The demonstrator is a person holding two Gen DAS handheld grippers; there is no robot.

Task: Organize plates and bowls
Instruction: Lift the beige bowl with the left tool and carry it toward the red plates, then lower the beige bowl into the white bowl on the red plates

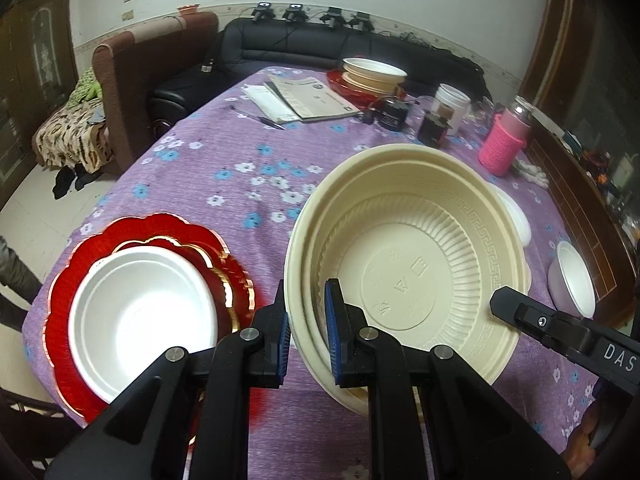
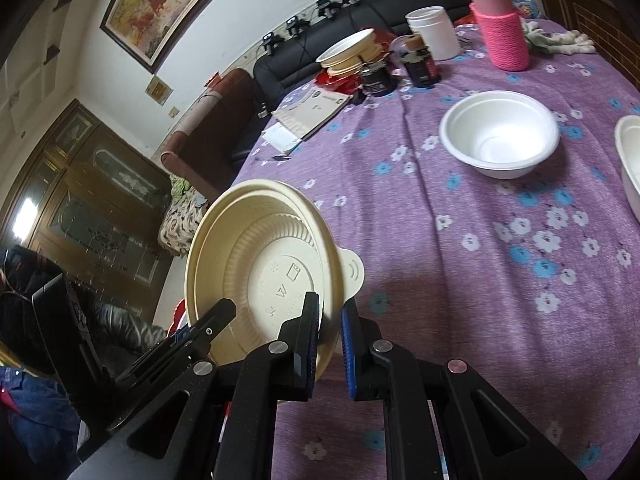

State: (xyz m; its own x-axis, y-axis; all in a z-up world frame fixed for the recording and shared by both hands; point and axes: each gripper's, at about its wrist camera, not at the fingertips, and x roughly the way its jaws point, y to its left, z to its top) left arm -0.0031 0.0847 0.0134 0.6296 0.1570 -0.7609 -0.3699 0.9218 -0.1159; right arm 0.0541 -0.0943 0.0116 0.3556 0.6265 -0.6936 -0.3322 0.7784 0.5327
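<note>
Left gripper (image 1: 307,334) pinches the near rim of the cream plastic bowl (image 1: 404,264), right gripper (image 2: 330,344) clamps its opposite rim, bowl tilted above the purple floral tablecloth (image 1: 224,168). Beside it, a white bowl (image 1: 144,308) sits on red scalloped plates (image 1: 76,264).

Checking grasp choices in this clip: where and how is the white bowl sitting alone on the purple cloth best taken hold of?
Grip the white bowl by its thin rolled rim, one finger inside and one outside. Come from above on the near side: it sits upright and open, apart from other dishes, and its body looks too wide to span.
</note>
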